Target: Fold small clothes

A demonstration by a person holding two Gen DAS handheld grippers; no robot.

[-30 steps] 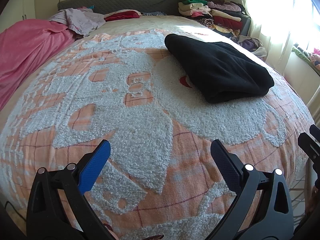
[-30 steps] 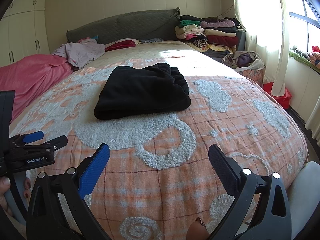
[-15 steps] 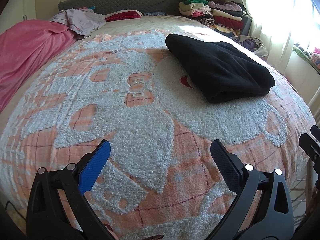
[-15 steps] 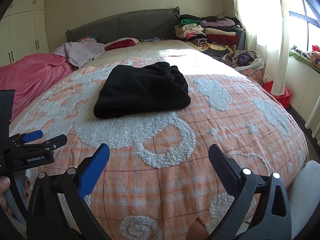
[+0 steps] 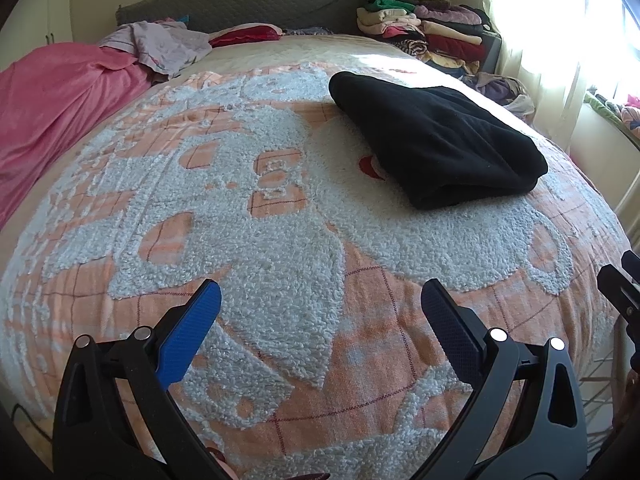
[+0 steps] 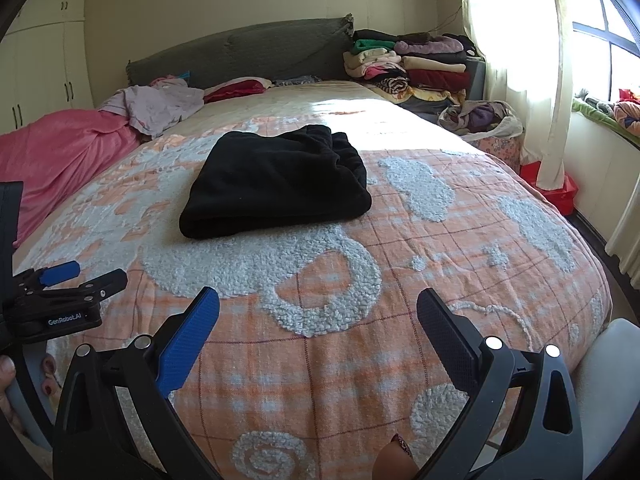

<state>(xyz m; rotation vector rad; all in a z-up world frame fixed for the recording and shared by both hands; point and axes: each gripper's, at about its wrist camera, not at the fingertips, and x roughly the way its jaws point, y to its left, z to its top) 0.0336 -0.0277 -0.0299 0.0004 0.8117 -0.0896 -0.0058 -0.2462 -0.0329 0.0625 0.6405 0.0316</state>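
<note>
Both my tools, left (image 5: 320, 312) and right (image 6: 318, 316), released at bed's foot edge; black garment (image 6: 276, 188) folded mid-bed (image 6: 460, 280), likely done.

One folded black garment (image 6: 276, 184) lies on one bed (image 6: 440, 280), which carries one orange-and-white patterned blanket (image 5: 260, 240) and one pink cover (image 5: 52, 112). Two tongs show, the left tongs (image 5: 320, 304) and the right tongs (image 6: 318, 306), each with two fingers. There is one heap of folded clothes (image 6: 404, 64), one grey headboard (image 6: 240, 48) and one red pillow (image 6: 236, 90).
</note>
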